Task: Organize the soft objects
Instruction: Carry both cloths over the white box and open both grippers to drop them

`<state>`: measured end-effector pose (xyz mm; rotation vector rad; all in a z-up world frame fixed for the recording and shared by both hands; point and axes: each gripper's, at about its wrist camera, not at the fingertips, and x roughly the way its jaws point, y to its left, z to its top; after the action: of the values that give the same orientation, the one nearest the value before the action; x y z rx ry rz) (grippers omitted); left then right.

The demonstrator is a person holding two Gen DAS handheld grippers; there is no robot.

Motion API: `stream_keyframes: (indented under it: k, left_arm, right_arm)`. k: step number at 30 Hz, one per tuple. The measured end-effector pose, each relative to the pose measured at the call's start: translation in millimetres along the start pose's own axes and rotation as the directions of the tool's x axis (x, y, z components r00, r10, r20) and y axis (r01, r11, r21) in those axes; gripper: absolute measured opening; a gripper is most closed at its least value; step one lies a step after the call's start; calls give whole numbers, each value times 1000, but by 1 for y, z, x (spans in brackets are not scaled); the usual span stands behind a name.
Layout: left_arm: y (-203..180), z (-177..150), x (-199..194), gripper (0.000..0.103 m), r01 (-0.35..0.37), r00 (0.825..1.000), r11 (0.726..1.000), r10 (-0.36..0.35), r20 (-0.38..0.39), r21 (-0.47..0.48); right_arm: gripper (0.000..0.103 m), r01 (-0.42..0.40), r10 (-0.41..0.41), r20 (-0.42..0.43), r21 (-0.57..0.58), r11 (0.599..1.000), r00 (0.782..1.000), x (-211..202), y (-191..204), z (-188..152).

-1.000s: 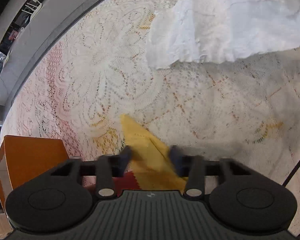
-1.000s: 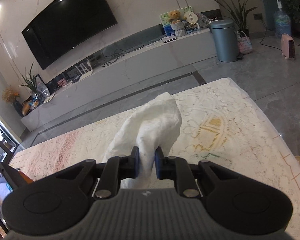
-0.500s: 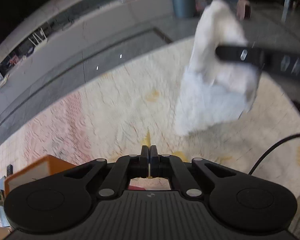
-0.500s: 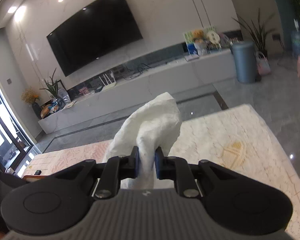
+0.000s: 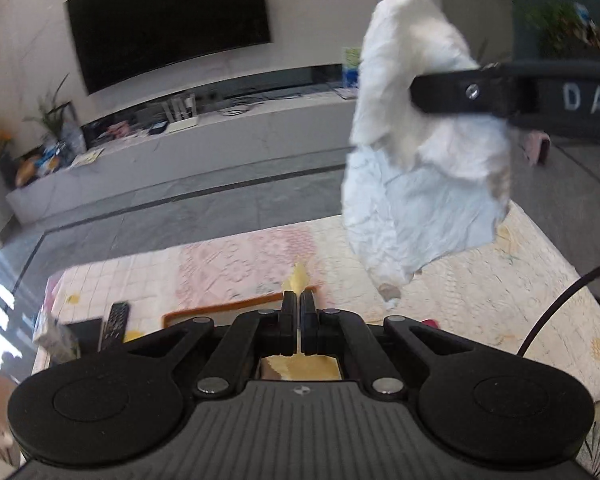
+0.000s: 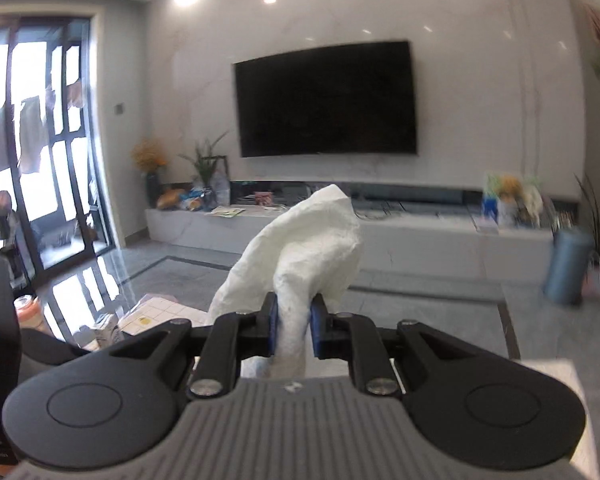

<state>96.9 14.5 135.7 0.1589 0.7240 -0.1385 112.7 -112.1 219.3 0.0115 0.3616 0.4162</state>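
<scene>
Left wrist view, left edge of the lace-covered table (image 5: 520, 304): a black remote (image 5: 114, 322) lies flat near a small carton (image 5: 56, 336). Beside them, an orange-rimmed tray (image 5: 220, 309). Centre: left gripper (image 5: 299, 312), jaws pinched tight on a thin yellow cloth (image 5: 299, 276); a corner pokes up past the tips, more of it bunches under the fingers. Right: white cloth (image 5: 420, 184) hangs in the air above the table, clear of it, clamped near its top by the right gripper (image 5: 444, 94) reaching in from the side.

Right wrist view: dark TV (image 6: 326, 100) on the wall ahead. Right gripper's jaws stand narrow, pads pressing a fold of the white cloth, which puffs up past the tips.
</scene>
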Motion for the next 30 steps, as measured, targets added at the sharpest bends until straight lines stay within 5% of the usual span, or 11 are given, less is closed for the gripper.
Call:
stream_keyframes:
  k: [4,9,15,19,20,22,23,26,30]
  left_arm:
    - [50,-28,-1,1,9,1000,994,-8,17,-108]
    - [83,-70,12,1,17,999,975,-9,38,-223]
    - [91,-109,18,1,25,1000,950,-24,8,-310]
    - [90,-118,25,5,30,999,947,-36,-13,-319]
    - [88,-117,25,10,20,1000,952,-25,-11,-305]
    - [82,-114,19,54,-6,1000,962,10,16,-274]
    - [79,-113,14,62,-26,998,963,39,42,-267]
    - [72,-107,-5,70,-72,987,966,104,119,-248]
    - [61,-96,-35,87,-65,967,964,125,223,-258]
  right_arm:
    - [14,-6,2,-49,-80,997,999,19,59,0]
    - [14,-20,-7,-247,-110,994,969,82,100,-64]
    - [15,16,-33,-414,-44,999,910,138,98,-147]
    - [25,27,-36,-433,-28,999,901,142,94,-158]
    - [38,36,-46,-432,-32,999,901,141,94,-157]
    - [54,55,-70,-427,-46,997,902,139,93,-150]
    - [63,57,-72,-411,-50,997,909,134,93,-147]
    - [67,68,-74,-354,-29,997,933,108,83,-138]
    - [90,63,-52,-285,26,998,957,70,64,-127]
